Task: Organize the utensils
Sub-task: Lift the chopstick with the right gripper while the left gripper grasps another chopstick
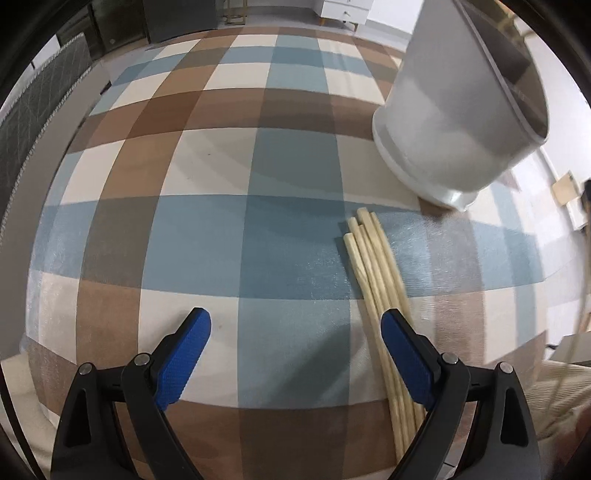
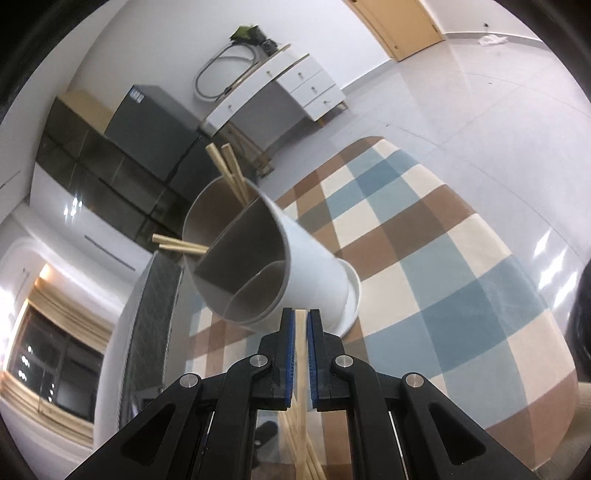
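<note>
My left gripper [image 1: 295,317] hangs open over the checked tablecloth [image 1: 221,184], blue pads wide apart with nothing between them. A bundle of several pale wooden chopsticks [image 1: 373,273] lies on the cloth and runs under its right finger. The white divided utensil holder [image 1: 443,122] stands behind the bundle, to the right. My right gripper [image 2: 300,314] is shut on a chopstick [image 2: 301,354], held just in front of the holder [image 2: 314,258] near its rim. Two chopsticks [image 2: 229,170] and two more [image 2: 177,243] stick out of its far compartment. The near compartments look empty.
The round table's edge curves away at the back [image 1: 258,33] and right. A grey quilted panel [image 1: 33,122] stands to the left of the table. Beyond on the floor are a white drawer desk [image 2: 295,85] and a dark cabinet [image 2: 147,118].
</note>
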